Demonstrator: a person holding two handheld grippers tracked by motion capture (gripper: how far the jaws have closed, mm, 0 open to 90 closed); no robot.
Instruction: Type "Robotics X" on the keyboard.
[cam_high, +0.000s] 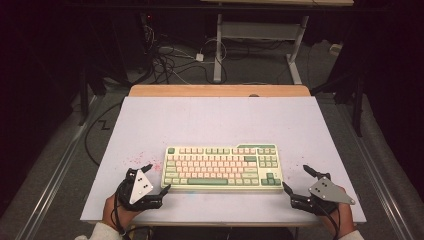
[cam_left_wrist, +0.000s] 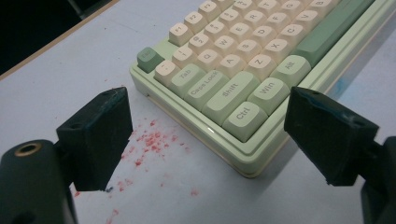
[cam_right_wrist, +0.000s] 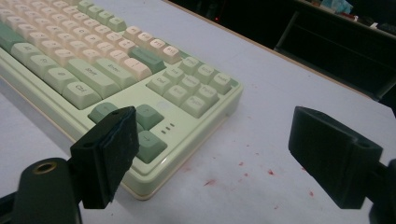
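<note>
The keyboard (cam_high: 222, 167) lay flat on the bench (cam_high: 215, 120), toward its near edge at about 6 o'clock of the surface, long side running 9 to 3 o'clock. I held my left hand-held gripper (cam_high: 156, 179) at the keyboard's 8 o'clock corner, jaws spread apart and holding nothing; in the left gripper view the Ctrl key (cam_left_wrist: 243, 115) corner sat between them, one jaw over bare bench at the short end, the other over the front edge. My right hand-held gripper (cam_high: 299, 179) stood at the 4 o'clock corner, likewise wide apart and empty, with the near jaw overlapping the arrow keys (cam_right_wrist: 149, 126) in the right gripper view and the far jaw well off over bare bench. I could not tell whether any jaw touched the case. Judged risks: each hand-held gripper straddled a corner rather than a straight side, so closing there could pinch diagonally and skid the keyboard, twisting it on the smooth top. The right near jaw, if lowered as it stood, might press or lever off a keycap instead of seating on the case wall. An uneven lift from the two ends could tilt the board and let it slip from the pads, since the case looked glossy. Red specks (cam_left_wrist: 152, 140) lay scattered on the bench beside both corners; I could not identify them, and dragging the keyboard might smear them.
</note>
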